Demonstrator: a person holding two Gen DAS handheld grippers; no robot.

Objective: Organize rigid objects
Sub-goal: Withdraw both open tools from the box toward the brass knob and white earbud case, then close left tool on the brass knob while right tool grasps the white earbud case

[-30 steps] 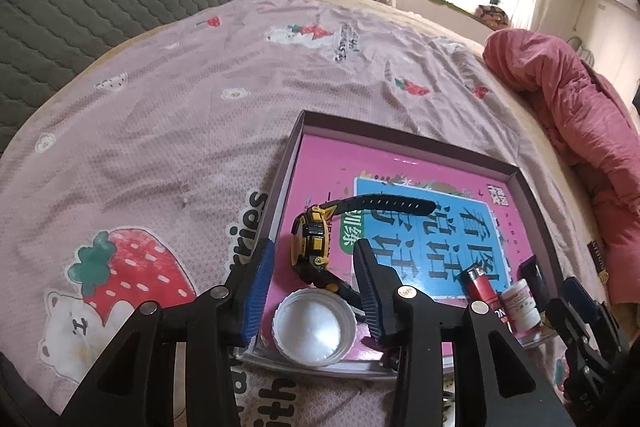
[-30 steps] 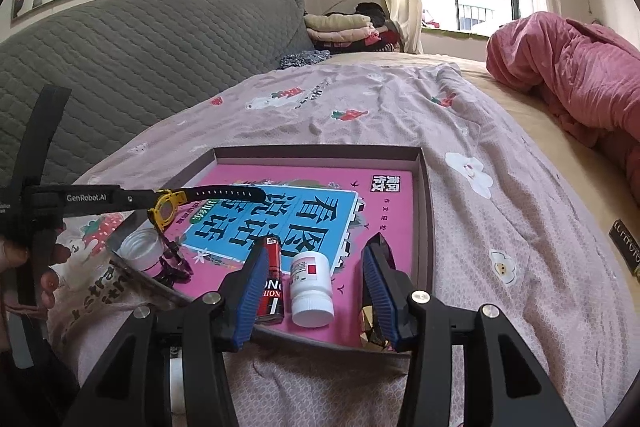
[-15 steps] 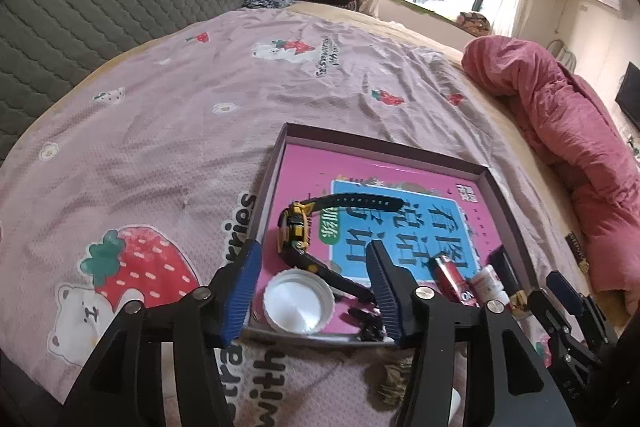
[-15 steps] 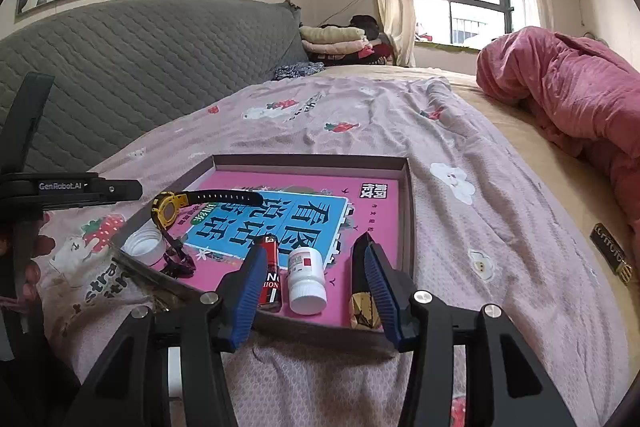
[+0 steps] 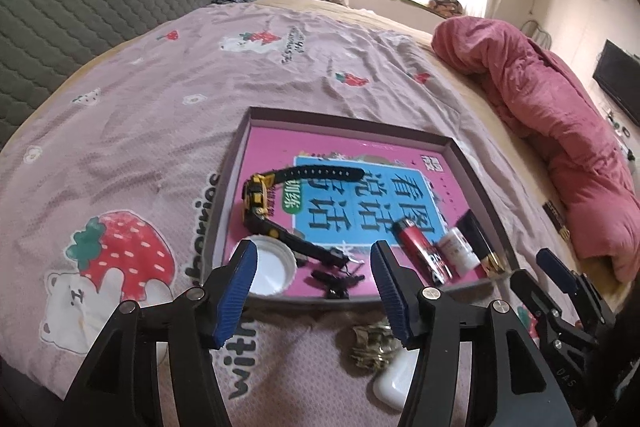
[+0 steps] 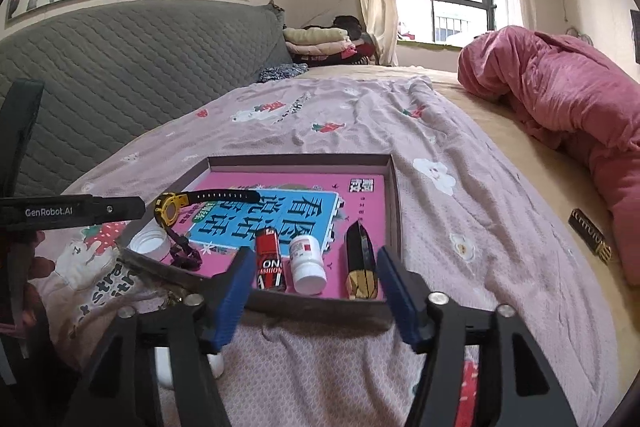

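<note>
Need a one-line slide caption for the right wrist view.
Open right hand-held gripper hovers at the near edge of a tray holding a watch, lighter, white bottle and black tube.

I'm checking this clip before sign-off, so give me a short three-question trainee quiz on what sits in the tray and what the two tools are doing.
1. True or false: the white round plastic lid lies inside the shallow dark-rimmed cardboard tray.
2. Which stands between the red cylindrical lighter and the black-and-gold faceted tube? A) yellow-and-black wristwatch B) small white pill bottle C) crumpled gold foil
3. Fill in: the left tool and right tool both hold ____.

Key: 1 true; 2 B; 3 nothing.
</note>
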